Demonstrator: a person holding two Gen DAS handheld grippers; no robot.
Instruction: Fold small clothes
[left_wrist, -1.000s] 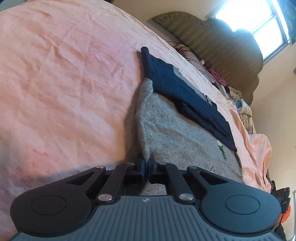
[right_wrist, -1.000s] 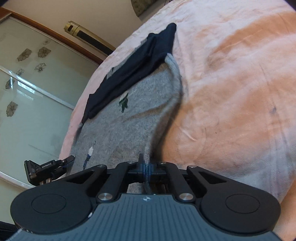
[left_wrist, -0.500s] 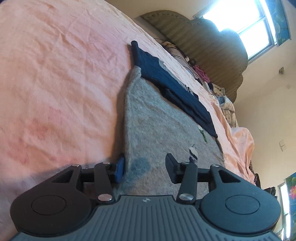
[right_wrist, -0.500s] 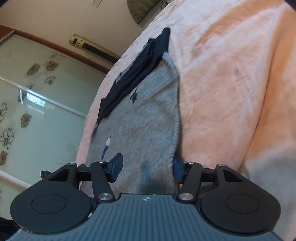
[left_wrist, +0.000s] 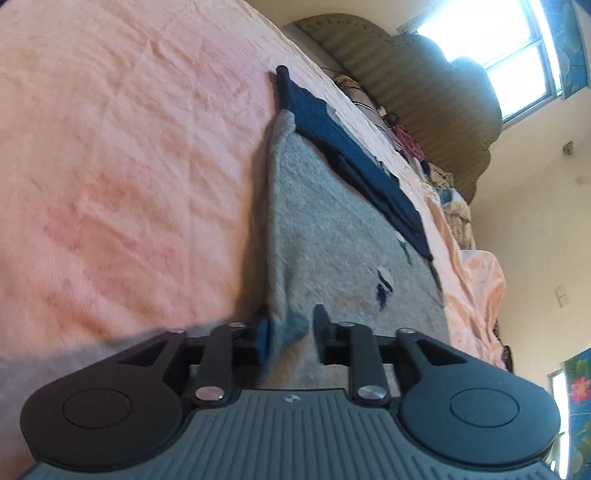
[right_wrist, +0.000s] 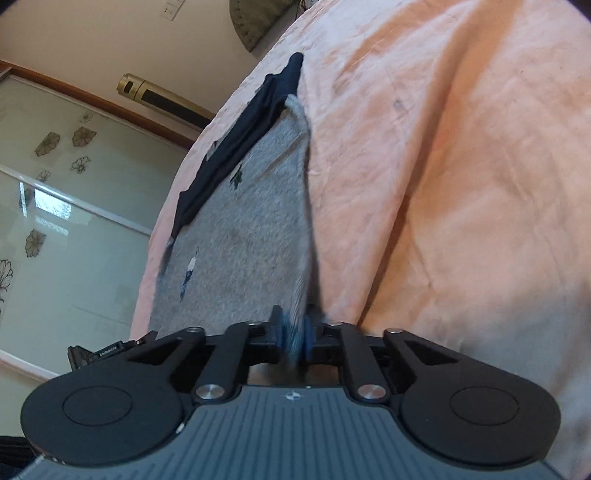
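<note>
1. Right gripper (right_wrist: 294, 338): fingers pressed together, near edge of grey garment (right_wrist: 251, 229) pinched between blue pads.
2. Left gripper (left_wrist: 291, 339): fingers spread, near corner of grey garment (left_wrist: 332, 236) seen between them, not clamped.
3. Grey garment is laid flat on pink bedsheet (left_wrist: 122, 147), with small printed figures on it.
4. Navy garment (left_wrist: 354, 155) is draped across its far end.
5. Headboard (left_wrist: 413, 70) and window (left_wrist: 498, 33) are seen beyond.

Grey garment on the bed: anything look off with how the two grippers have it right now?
Uneven grip. The right gripper is closed on the grey garment near edge, while the left gripper stands open with the cloth loose between its fingers. A dark blue garment lies across the far end, on the peach bedspread.
</note>
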